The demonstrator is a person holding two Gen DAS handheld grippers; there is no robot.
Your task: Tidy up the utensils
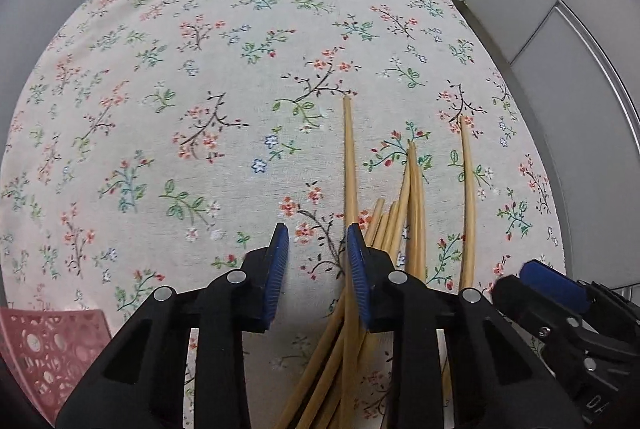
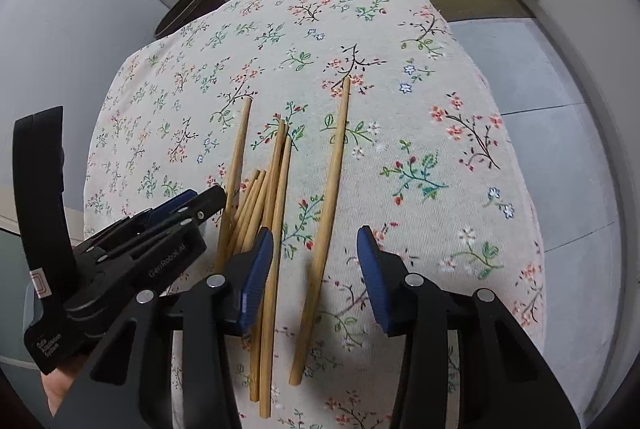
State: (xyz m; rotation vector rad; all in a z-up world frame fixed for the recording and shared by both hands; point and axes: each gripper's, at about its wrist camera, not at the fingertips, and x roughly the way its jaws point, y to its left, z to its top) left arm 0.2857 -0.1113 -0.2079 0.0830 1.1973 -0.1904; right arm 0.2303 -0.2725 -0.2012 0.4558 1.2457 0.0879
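The left gripper (image 1: pixel 318 261) hovers with jaws parted, empty, its right pad just beside a chopstick. The right gripper (image 2: pixel 316 269) is spread wider, straddling a lone chopstick (image 2: pixel 326 213) without touching it. About eight chopsticks (image 2: pixel 260 213) lie on the floral table (image 1: pixel 160 109) toward its right edge; the overlapping bunch blurs the exact count. A pink basket (image 1: pixel 48 349) sits at the near-left corner.
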